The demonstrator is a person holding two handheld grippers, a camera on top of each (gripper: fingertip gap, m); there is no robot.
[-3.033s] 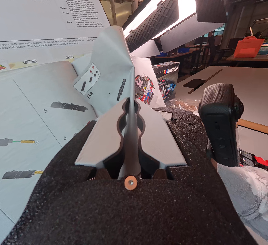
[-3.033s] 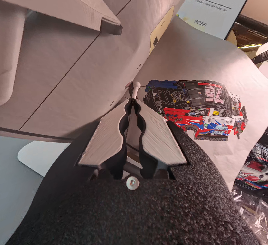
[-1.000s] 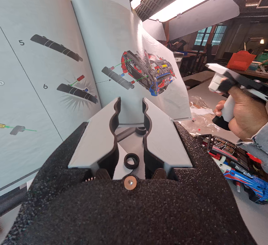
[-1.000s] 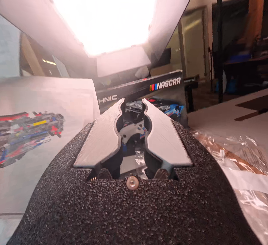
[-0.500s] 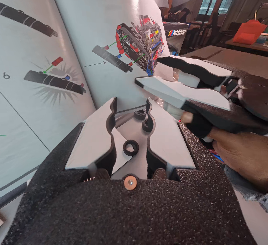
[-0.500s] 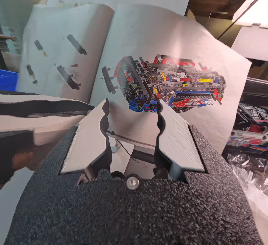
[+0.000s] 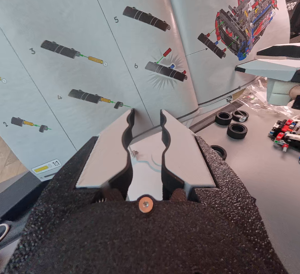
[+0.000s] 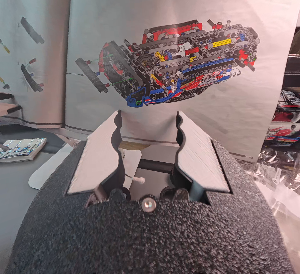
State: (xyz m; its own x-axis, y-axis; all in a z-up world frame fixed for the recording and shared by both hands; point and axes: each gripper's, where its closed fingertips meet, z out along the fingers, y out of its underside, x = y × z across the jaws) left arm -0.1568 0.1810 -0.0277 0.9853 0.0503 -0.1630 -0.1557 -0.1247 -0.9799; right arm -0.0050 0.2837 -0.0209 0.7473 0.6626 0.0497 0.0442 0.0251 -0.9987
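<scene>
Grey tabletop (image 7: 253, 176) under both tools, an open instruction booklet (image 7: 100, 42) propped upright on a stand at the far side, filling most of both views

Left gripper (image 7: 147, 111): released, jaws apart, nothing between them; tips just short of the booklet's lower edge, in front of the left-hand page with its numbered assembly steps of dark rods and yellow pins. White base of the stand (image 7: 146, 165) visible through the gap between the fingers

To the right on the table: three black rubber tyres (image 7: 237, 130) grouped near the booklet's foot, a fourth tyre (image 7: 219, 151) nearer, just beside the left gripper's right finger. Farther right, a partly built brick car (image 7: 285, 133) in red, white and black, with crumpled clear plastic bags (image 7: 266, 103) beyond it

Right gripper (image 8: 148, 111): also released, jaws spread wider than the left pair, empty. Faces the right-hand page, directly below the large coloured drawing of the car chassis (image 8: 186, 61). In the left wrist view, seen at the far right edge with its fingers (image 7: 267, 69) pointing left toward the booklet, close to the page; touching or not, cannot tell

Between the right gripper's fingers, low down: white stand base and a small white pin (image 8: 138, 180) lying on it. Left of the stand, a sheet of shiny stickers (image 8: 21, 149) flat on the table. Right of the booklet, a printed box (image 8: 285, 120) showing a race car, with more plastic bags (image 8: 276, 168) in front
</scene>
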